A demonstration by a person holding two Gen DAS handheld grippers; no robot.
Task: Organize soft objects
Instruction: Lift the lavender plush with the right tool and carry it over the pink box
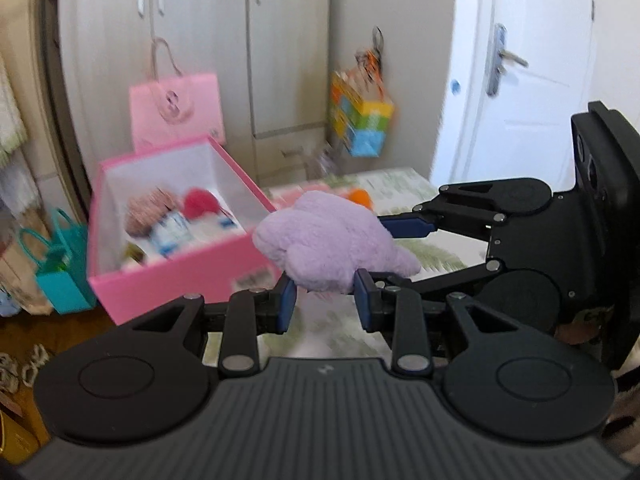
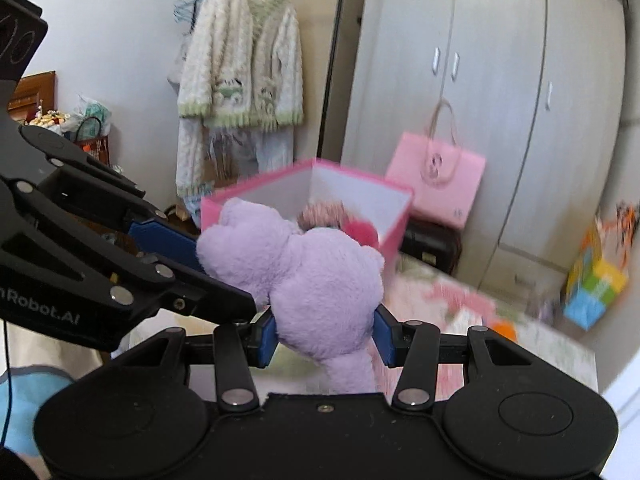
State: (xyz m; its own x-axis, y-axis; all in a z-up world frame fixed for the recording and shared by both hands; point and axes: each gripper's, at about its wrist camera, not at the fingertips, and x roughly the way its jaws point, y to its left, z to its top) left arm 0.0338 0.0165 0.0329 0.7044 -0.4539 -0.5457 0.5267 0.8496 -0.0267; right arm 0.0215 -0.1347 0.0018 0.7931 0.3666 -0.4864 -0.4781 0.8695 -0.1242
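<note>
Several soft items already lie in the pink box (image 1: 172, 236); the purple plush (image 1: 324, 248) is not yet in, and an orange item (image 1: 360, 194) remains on the bed (image 1: 404, 188). The plush hangs in the air, just beside the box's near wall, carried by both tools. The right tool (image 2: 324, 336) points forward and downward, clamped on the plush's lower body. The left tool (image 1: 325, 300) points likewise, pinching its underside; box not yet reached.

In the left wrist view the plush toy (image 1: 324, 240) sits mid-frame between the left gripper (image 1: 325, 302) below and the right gripper (image 1: 400, 244) at its right. The open box (image 1: 176, 268), centre-left, holds smaller items; a bag (image 1: 176, 110) hangs behind it.
</note>
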